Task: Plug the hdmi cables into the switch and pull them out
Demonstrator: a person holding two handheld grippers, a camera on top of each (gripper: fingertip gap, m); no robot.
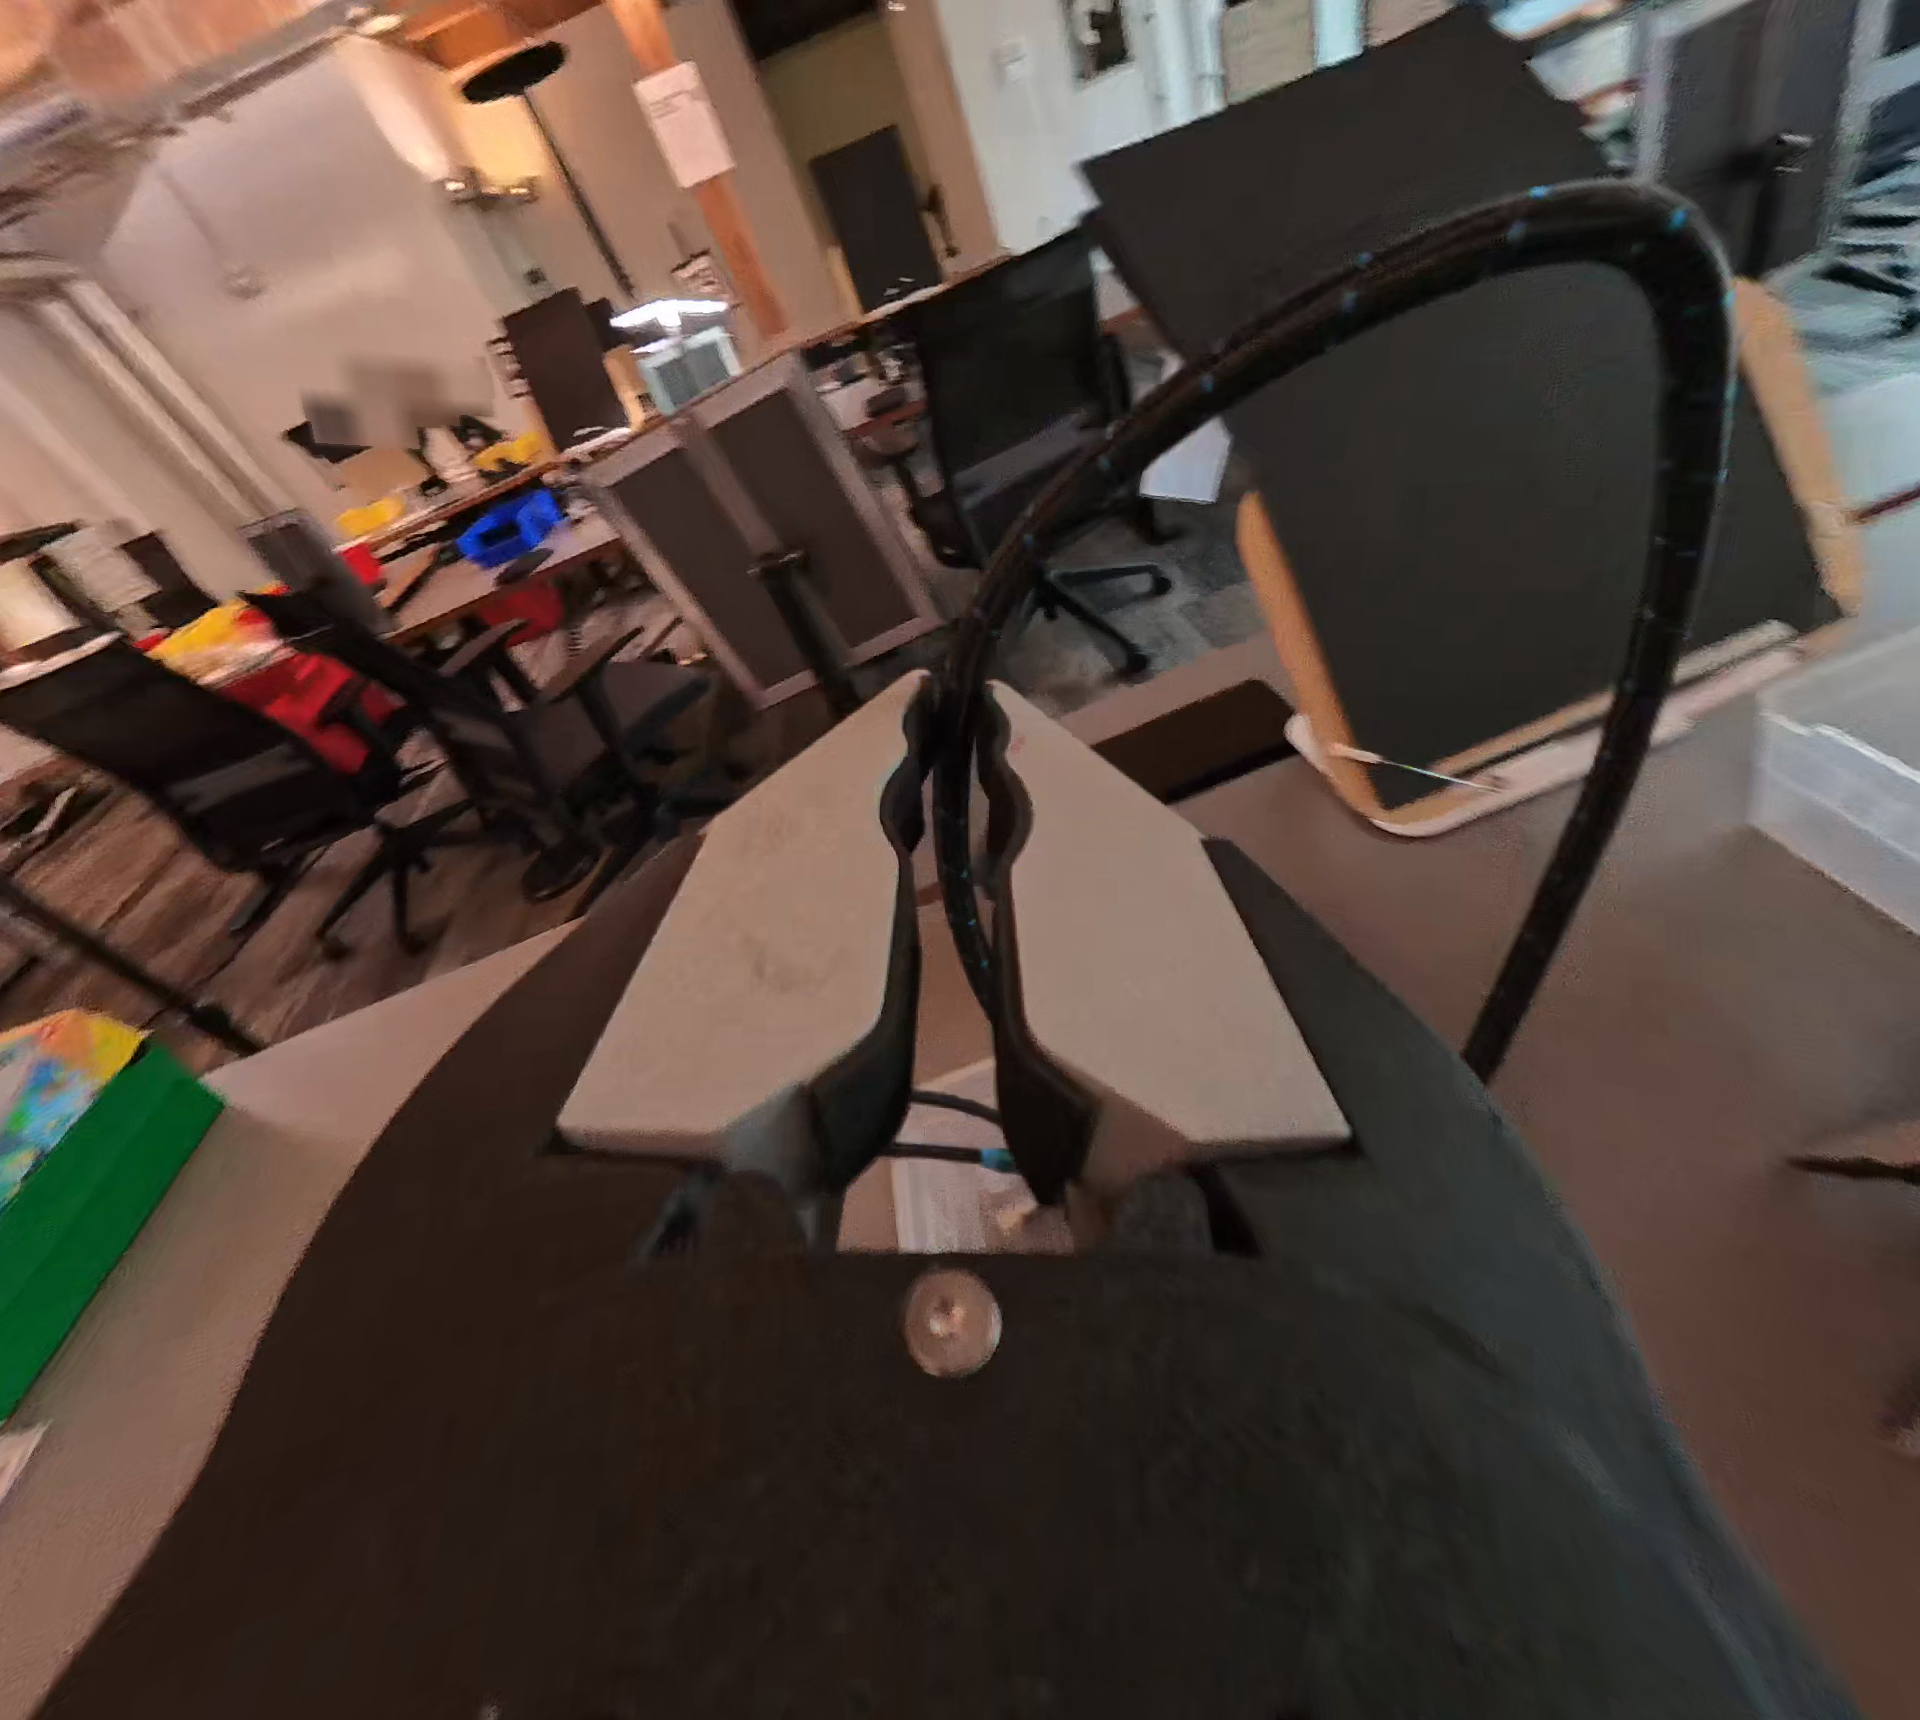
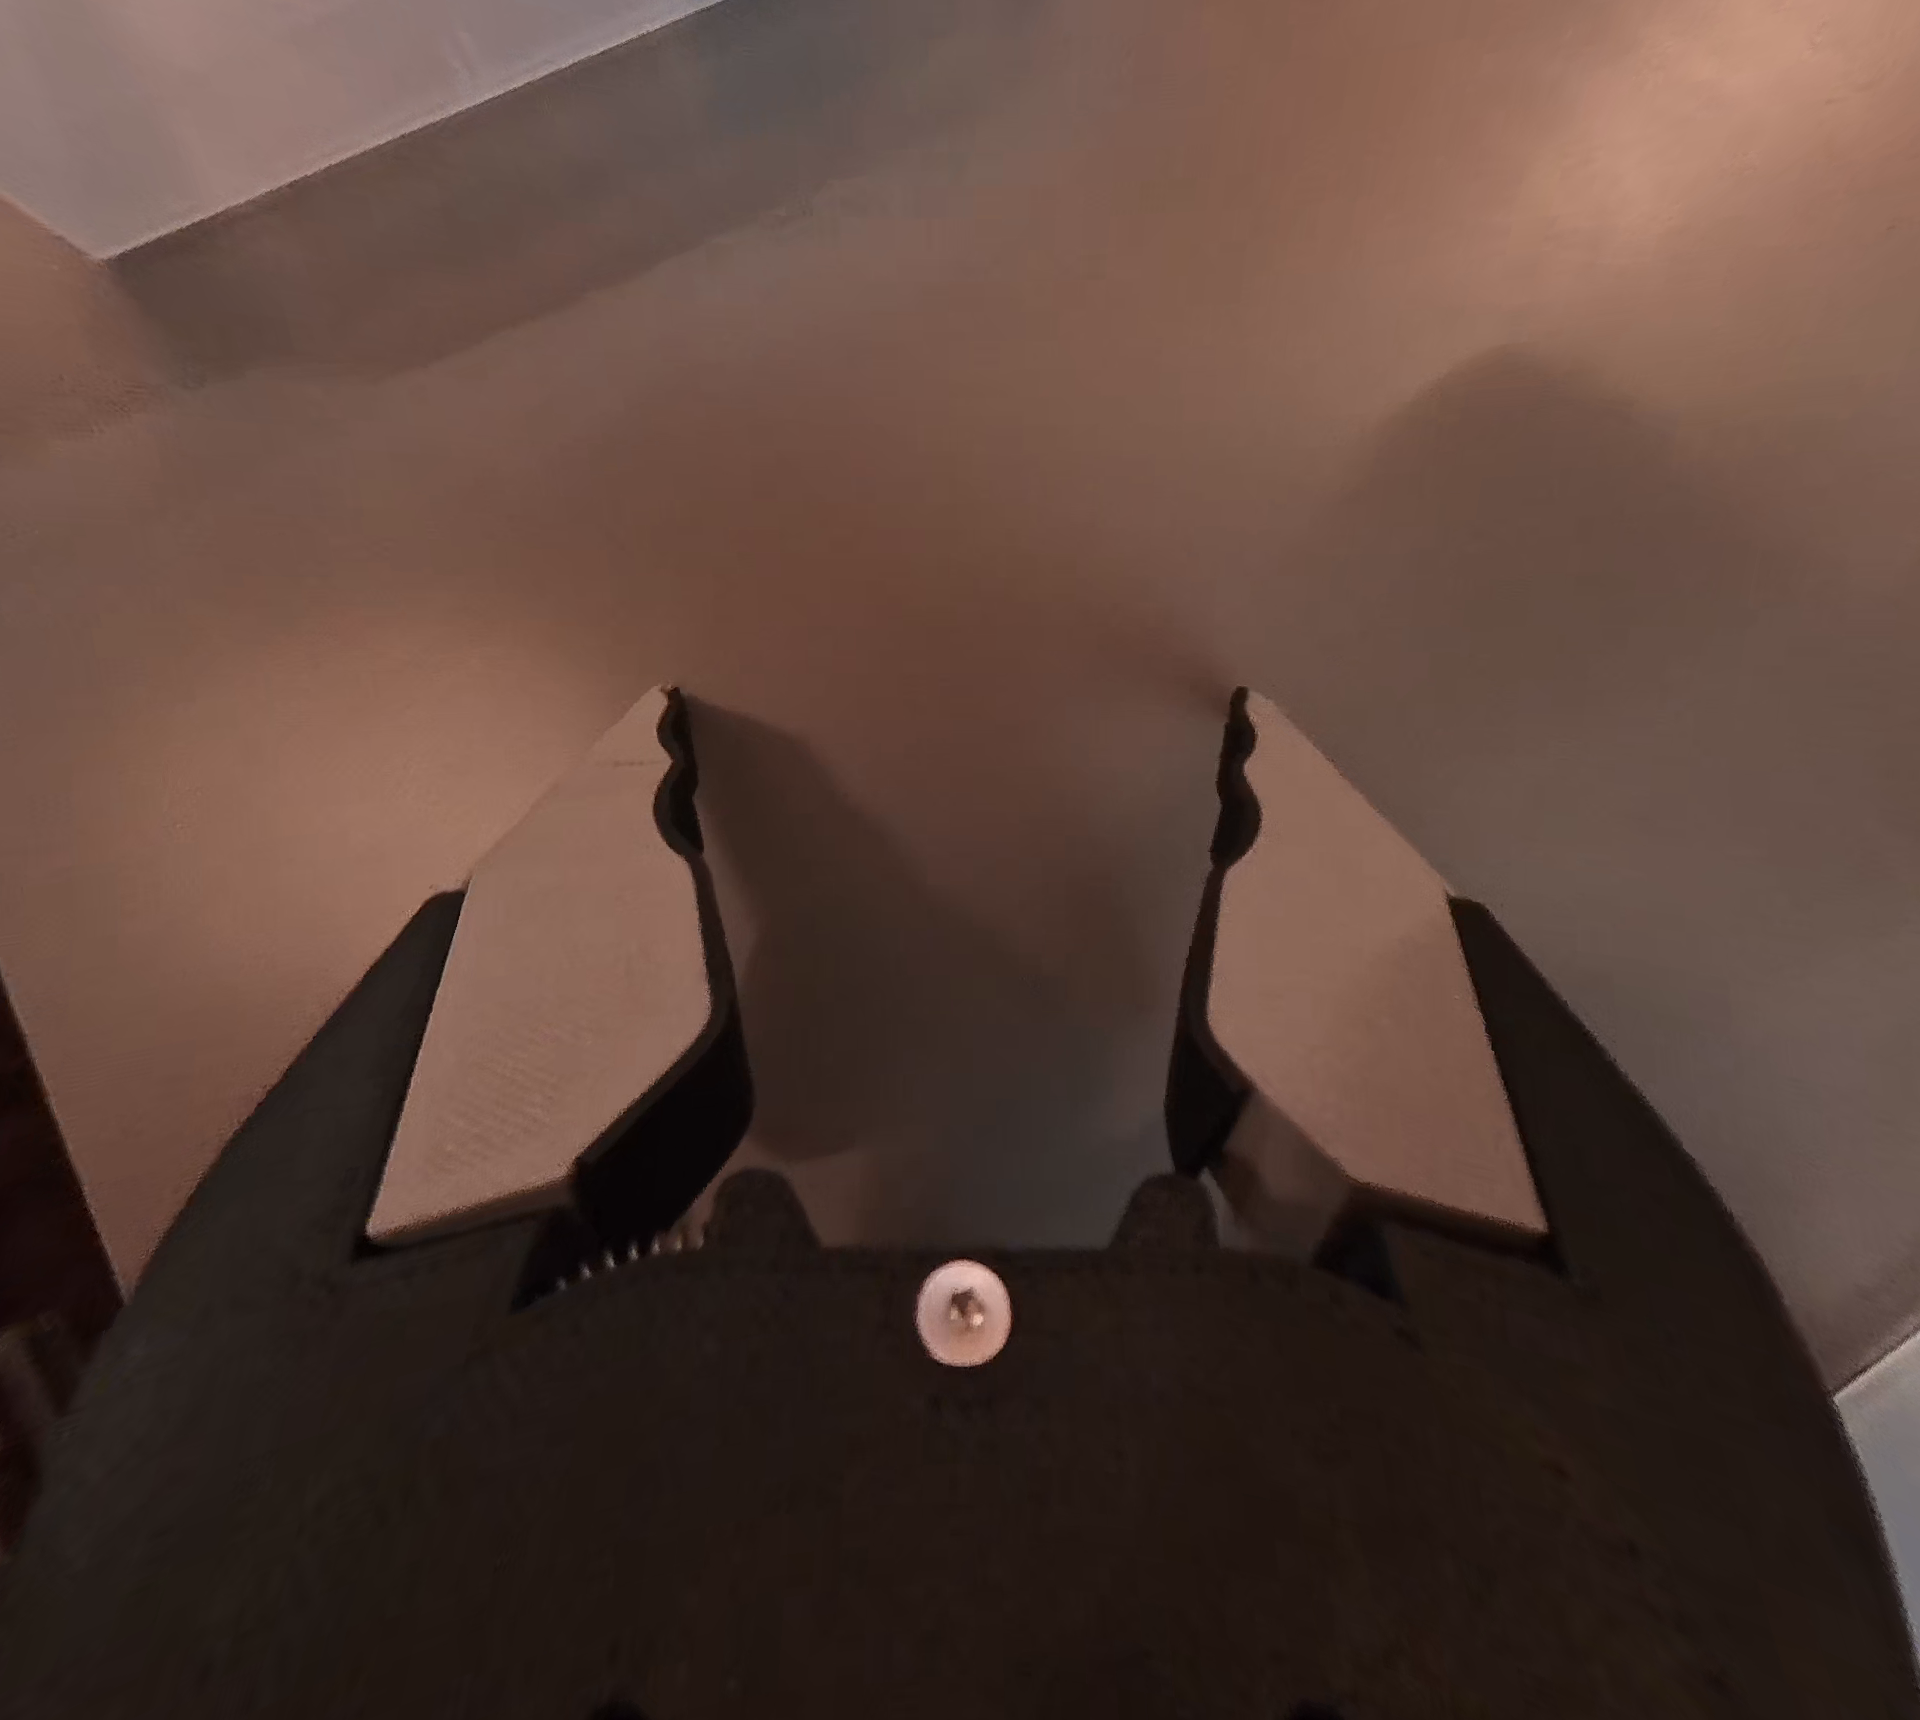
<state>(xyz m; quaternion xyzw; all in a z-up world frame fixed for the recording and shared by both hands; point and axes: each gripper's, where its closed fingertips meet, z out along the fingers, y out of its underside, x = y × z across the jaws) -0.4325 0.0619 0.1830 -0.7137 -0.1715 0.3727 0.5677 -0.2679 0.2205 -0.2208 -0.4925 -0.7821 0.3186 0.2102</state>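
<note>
In the left wrist view my left gripper (image 1: 958, 714) is shut on a black braided HDMI cable (image 1: 1621, 216) with blue flecks. The cable runs between the fingers, rises out past the tips, arches high to the right and drops back to the table (image 1: 1662, 995) at the right. The gripper is raised and tilted up toward the room. The switch and the cable's plug do not show. In the right wrist view my right gripper (image 2: 951, 699) is open and empty, pointing down close over the bare beige table (image 2: 935, 423).
A clear plastic bin (image 2: 312, 8) with a dark cable coiled inside stands at the upper left of the right wrist view; it also shows at the right edge of the left wrist view (image 1: 1849, 787). A green box (image 1: 94, 1182) lies at the left. A dark board (image 1: 1455, 475) leans beyond the table. The grippers' ends are close to 45 centimetres from one another.
</note>
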